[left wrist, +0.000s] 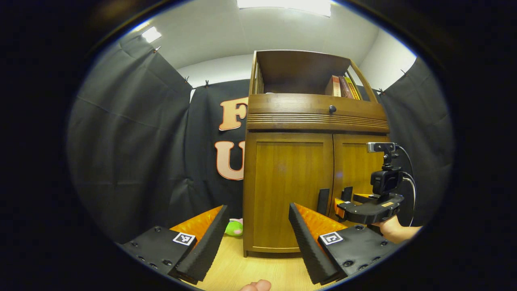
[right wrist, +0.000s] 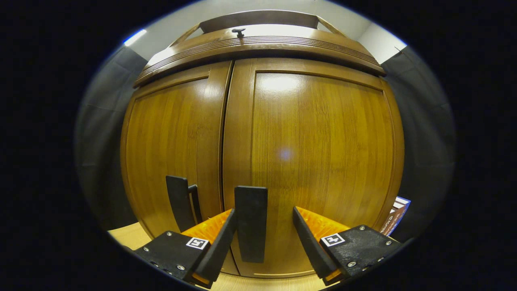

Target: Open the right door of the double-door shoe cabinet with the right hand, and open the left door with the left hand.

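On the cabinet's top shelf (left wrist: 299, 68) stand books (left wrist: 342, 87). Both doors look closed. The right hand-held gripper (right wrist: 264, 238), fingers apart, is around the right door's handle (right wrist: 251, 222), maybe touching. The left hand-held gripper (left wrist: 256, 238) hangs back, fingers apart.

My right gripper (right wrist: 262, 238) sits spread around the right door's handle (right wrist: 251, 223), the closed right door (right wrist: 319, 161) blocking straight ahead. My left gripper (left wrist: 256, 238) has open floor (left wrist: 242, 270) before the left door (left wrist: 288, 190) (a green toy (left wrist: 234, 227) sits beside the cabinet).
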The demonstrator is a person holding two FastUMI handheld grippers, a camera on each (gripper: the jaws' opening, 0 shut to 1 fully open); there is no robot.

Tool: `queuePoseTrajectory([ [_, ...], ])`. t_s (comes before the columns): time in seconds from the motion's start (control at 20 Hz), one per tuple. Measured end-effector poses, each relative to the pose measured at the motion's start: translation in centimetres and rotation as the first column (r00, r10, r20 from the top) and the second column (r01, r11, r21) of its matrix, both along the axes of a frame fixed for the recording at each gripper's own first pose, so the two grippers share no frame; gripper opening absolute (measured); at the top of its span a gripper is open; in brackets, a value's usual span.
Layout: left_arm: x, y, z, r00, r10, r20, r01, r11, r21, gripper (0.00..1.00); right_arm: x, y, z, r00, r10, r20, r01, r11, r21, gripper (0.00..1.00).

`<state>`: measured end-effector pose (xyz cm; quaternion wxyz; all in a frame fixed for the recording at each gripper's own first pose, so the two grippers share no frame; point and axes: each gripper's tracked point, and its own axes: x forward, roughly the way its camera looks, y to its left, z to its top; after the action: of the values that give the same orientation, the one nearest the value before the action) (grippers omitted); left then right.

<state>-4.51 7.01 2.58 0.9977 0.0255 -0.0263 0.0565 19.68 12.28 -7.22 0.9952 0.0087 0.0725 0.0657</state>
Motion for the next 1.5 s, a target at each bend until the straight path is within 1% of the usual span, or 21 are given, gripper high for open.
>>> queuePoseTrajectory([
  [0.05,-0.1,-0.2,-0.1,1.0,-0.011,-0.002,0.011,1.0,-0.008,0.94,0.1,0.3,0.0,1.0,0.006,-0.003,-0.006,1.0,0.004,0.94],
  [0.1,-0.1,-0.3,0.0,1.0,-0.02,-0.003,0.02,1.0,-0.013,0.94,0.0,0.7,-0.1,1.0,0.014,-0.004,-0.014,1.0,0.007,0.9],
  [0.2,-0.5,-0.3,0.1,1.0,-0.027,-0.003,0.027,1.0,-0.015,0.96,-0.1,1.5,-0.1,1.0,0.029,-0.008,-0.029,0.999,0.013,0.71],
  [0.25,-0.8,-0.1,0.0,1.0,-0.025,-0.002,0.025,1.0,-0.014,0.96,-0.1,1.5,0.0,1.0,0.021,-0.006,-0.021,1.0,0.019,0.3],
  [0.3,-1.0,0.2,0.2,1.0,-0.02,-0.004,0.02,1.0,-0.013,0.96,0.0,1.4,-0.3,1.0,0.022,-0.015,-0.022,1.0,0.021,0.41],
  [0.4,-1.6,0.7,0.4,1.0,-0.01,-0.007,0.01,1.0,-0.002,0.96,-0.1,1.5,-0.4,0.999,0.037,-0.029,-0.037,0.999,0.032,0.4],
  [0.45,-1.8,0.9,0.6,1.0,-0.005,-0.004,0.005,1.0,0.004,0.99,-0.1,1.5,-0.4,0.999,0.04,-0.026,-0.039,0.999,0.037,0.35],
  [0.5,-2.1,1.0,0.7,1.0,-0.002,-0.002,0.002,1.0,0.005,0.99,0.0,1.5,-0.5,0.999,0.041,-0.03,-0.04,0.998,0.038,0.34],
  [0.55,-2.2,1.0,0.7,1.0,-0.002,-0.003,0.002,1.0,0.001,0.98,-0.1,1.4,-0.5,0.999,0.041,-0.032,-0.04,0.998,0.039,0.43],
  [0.6,-2.2,1.0,0.6,1.0,-0.002,-0.006,0.002,1.0,-0.008,0.97,-0.3,1.4,-0.6,0.999,0.04,-0.035,-0.038,0.998,0.049,0.42],
  [0.65,-2.4,0.9,0.4,1.0,-0.002,-0.011,0.002,1.0,-0.016,0.96,-0.4,1.3,-0.8,0.999,0.038,-0.037,-0.036,0.998,0.058,0.32],
  [0.8,-2.8,0.7,0.0,1.0,-0.008,-0.027,0.008,1.0,-0.029,0.94,-1.1,1.2,-1.5,0.998,0.038,-0.042,-0.036,0.998,0.049,0.32],
  [0.95,-3.1,0.7,0.0,0.999,-0.009,-0.031,0.008,1.0,-0.023,0.99,-2.5,0.9,-1.9,0.998,0.039,-0.041,-0.037,0.999,0.027,0.32],
  [1.0,-3.1,0.6,0.0,0.999,-0.012,-0.034,0.011,1.0,-0.024,0.96,-3.1,0.8,-2.0,0.998,0.041,-0.038,-0.04,0.999,0.028,0.32],
  [1.05,-3.1,0.4,0.0,0.999,-0.016,-0.035,0.015,1.0,-0.022,0.99,-3.7,0.6,-1.9,0.999,0.043,-0.03,-0.042,0.998,0.042,0.3],
  [1.1,-3.1,0.1,0.1,0.999,-0.021,-0.036,0.02,1.0,-0.019,0.96,-4.5,0.4,-2.0,0.998,0.048,-0.032,-0.046,0.997,0.054,0.29],
  [1.2,-3.1,-0.5,0.2,0.999,-0.031,-0.037,0.031,0.999,-0.014,0.96,-5.6,0.0,-1.7,0.998,0.06,-0.036,-0.058,0.996,0.068,0.29],
  [1.25,-3.1,-1.0,0.2,0.998,-0.04,-0.038,0.04,0.999,-0.016,0.96,-6.1,-0.2,-1.6,0.997,0.067,-0.038,-0.064,0.996,0.065,0.29],
  [1.3,-3.0,-1.5,0.1,0.998,-0.05,-0.038,0.049,0.999,-0.02,0.94,-6.8,-0.5,-1.6,0.996,0.075,-0.04,-0.072,0.996,0.057,0.29],
  [1.4,-2.8,-2.6,-0.1,0.997,-0.066,-0.041,0.065,0.997,-0.029,0.96,-8.2,-1.2,-1.5,0.995,0.084,-0.046,-0.082,0.995,0.055,0.29],
  [1.5,-2.6,-3.6,-0.5,0.996,-0.077,-0.048,0.075,0.996,-0.037,0.94,-9.8,-2.1,-1.5,0.995,0.086,-0.05,-0.083,0.994,0.069,0.29],
])
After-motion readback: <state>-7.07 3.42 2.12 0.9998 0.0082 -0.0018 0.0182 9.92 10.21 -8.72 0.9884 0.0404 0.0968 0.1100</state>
